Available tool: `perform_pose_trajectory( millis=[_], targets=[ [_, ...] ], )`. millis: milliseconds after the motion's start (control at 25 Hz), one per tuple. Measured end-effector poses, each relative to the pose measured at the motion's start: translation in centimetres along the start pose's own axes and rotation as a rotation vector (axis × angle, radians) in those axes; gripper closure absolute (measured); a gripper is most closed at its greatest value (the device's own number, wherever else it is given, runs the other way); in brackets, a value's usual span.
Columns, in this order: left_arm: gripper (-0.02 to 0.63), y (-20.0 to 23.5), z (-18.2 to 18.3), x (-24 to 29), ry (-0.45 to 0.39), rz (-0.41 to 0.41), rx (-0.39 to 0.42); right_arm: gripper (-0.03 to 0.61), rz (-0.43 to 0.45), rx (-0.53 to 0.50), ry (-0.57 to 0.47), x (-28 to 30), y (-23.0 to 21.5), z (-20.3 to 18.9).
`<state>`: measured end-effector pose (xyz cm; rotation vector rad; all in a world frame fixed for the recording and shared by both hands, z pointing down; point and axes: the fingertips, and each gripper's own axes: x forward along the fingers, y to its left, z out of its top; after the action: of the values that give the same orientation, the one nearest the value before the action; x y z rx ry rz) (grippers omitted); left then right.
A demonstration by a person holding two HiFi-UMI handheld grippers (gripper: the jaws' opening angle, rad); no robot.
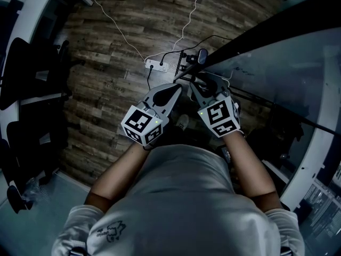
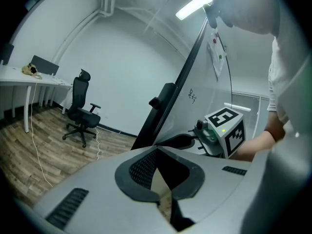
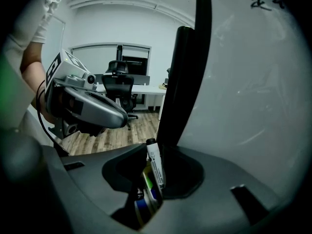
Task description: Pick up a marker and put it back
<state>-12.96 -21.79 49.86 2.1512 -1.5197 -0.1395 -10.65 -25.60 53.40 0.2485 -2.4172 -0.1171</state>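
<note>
Beside the dark frame post (image 3: 183, 82) of a whiteboard (image 3: 253, 82), the right gripper (image 1: 194, 83) is clamped on a marker (image 3: 154, 165). Its own view shows the marker between the two jaws, with a white barrel and a dark end pointing up and forward. That end is close to the foot of the post, though contact cannot be made out. Coloured bands show lower on the barrel, deep in the jaw gap. The left gripper (image 1: 179, 85) is held just beside the right one, at about the same height. In its own view the jaws meet at the tips with nothing between them. From the head view, both grippers are held out in front of the person's chest, their tips near each other and aimed at the lower edge of the board. Under them lies a wooden floor (image 1: 117, 47), where a white power strip (image 1: 156, 64) sits with cables running from it. The left gripper view looks across the room to a black office chair (image 2: 80, 111) standing near a white desk (image 2: 29, 79) by the far wall.
</note>
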Motion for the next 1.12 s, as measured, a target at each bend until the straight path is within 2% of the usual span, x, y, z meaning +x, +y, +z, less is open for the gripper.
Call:
perform_pose_trajectory(
  millis=[320, 560, 1120],
  targets=[
    [0.609, -0.8, -0.3, -0.4, -0.001, -0.006, 0.003, 0.486, -0.028, -0.011, -0.013, -1.3, -0.5, 0.2],
    [0.609, -1.7, -0.3, -0.5, 0.001, -0.020, 0.012, 0.494, -0.040, 0.028, -0.039, -2.4, -0.8, 0.5],
    [0.609, -4.6, -0.9, -0.2, 0.017, -0.060, 0.038, 0.503, -0.139, 0.059, -0.065, -6.4, -2.7, -0.3]
  ],
)
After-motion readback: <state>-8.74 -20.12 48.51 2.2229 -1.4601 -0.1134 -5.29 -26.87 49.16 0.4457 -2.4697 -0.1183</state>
